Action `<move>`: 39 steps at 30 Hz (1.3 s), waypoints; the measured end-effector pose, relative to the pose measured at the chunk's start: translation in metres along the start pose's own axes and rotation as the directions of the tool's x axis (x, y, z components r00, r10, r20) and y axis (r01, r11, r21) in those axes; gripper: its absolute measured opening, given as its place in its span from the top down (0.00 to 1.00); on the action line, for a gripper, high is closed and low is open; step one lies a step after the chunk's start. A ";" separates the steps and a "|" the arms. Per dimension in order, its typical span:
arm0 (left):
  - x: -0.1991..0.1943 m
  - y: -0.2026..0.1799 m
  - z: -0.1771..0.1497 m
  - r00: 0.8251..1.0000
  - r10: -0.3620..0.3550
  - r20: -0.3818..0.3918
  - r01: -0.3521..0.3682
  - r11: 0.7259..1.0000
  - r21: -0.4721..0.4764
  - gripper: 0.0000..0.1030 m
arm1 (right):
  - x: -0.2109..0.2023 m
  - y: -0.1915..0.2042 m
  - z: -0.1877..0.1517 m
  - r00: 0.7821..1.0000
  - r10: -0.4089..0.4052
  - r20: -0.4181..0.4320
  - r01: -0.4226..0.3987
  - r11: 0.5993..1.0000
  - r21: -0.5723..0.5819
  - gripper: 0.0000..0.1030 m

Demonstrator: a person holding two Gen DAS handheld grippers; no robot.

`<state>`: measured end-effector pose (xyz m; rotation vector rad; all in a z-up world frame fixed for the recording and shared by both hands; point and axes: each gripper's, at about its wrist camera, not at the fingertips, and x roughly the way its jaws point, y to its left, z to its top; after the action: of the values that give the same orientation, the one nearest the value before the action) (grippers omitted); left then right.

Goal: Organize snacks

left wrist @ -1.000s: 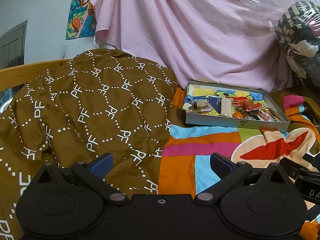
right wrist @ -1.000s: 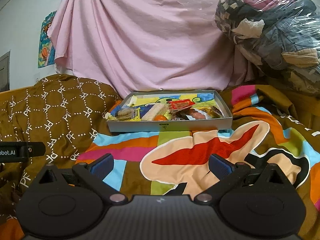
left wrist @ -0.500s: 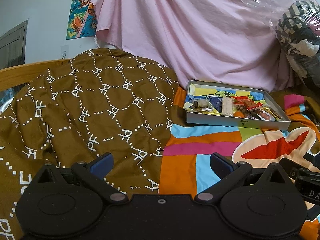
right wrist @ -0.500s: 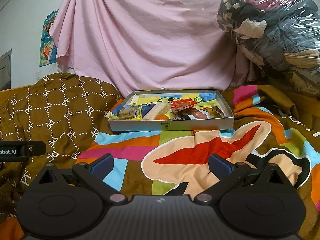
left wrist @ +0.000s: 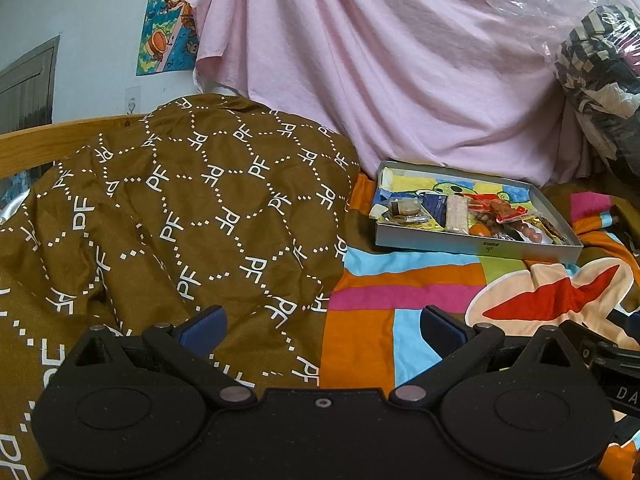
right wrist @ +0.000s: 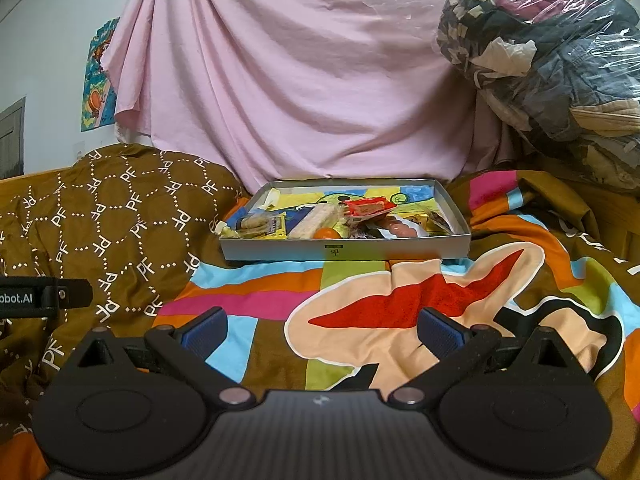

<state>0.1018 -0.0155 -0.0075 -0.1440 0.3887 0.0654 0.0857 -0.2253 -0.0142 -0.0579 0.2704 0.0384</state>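
Grey cardboard tray (right wrist: 344, 249) sat at 12 o'clock on the patterned bedspread (right wrist: 400, 300), snacks (right wrist: 320, 222) heaped along its near wall. You held left gripper (left wrist: 320, 326) and right gripper (right wrist: 322, 326) wide apart, empty, well short, likely for reach.

A large pale pink cloth sheet (right wrist: 288, 92) hangs in folds across the back of the scene, covering most of a plain white wall (left wrist: 80, 12) that carries a colourful cartoon poster (left wrist: 168, 20) and, at far left, a grey framed door or window panel (left wrist: 28, 88). A light wooden bed rail (left wrist: 44, 140) runs along the left, partly under a brown quilt printed with white dotted hexagons and "PF" letters (left wrist: 180, 208), which lies beside a multicoloured cartoon-print bedsheet (right wrist: 400, 300). At upper right sits a clear plastic bag stuffed with dark folded clothes (right wrist: 552, 60); lighting is even and diffuse.
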 end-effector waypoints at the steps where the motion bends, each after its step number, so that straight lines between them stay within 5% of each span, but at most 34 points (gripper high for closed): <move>1: -0.001 0.000 0.000 1.000 0.001 0.001 -0.001 1.000 -0.001 0.01 | 0.000 0.000 0.000 1.000 0.001 0.000 -0.001 1.000 -0.001 0.00; 13: -0.004 -0.005 0.002 0.998 0.055 0.005 -0.055 0.998 0.013 0.01 | 0.000 0.000 0.000 1.000 -0.001 -0.001 0.001 1.000 0.000 0.00; 39: -0.004 -0.008 -0.002 0.999 0.053 -0.012 -0.053 0.998 0.042 0.01 | 0.000 0.001 -0.001 1.000 0.021 -0.008 -0.021 1.000 -0.017 0.00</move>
<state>0.0986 -0.0239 -0.0067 -0.0934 0.4067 0.1086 0.0859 -0.2247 -0.0153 -0.0718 0.2785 0.0614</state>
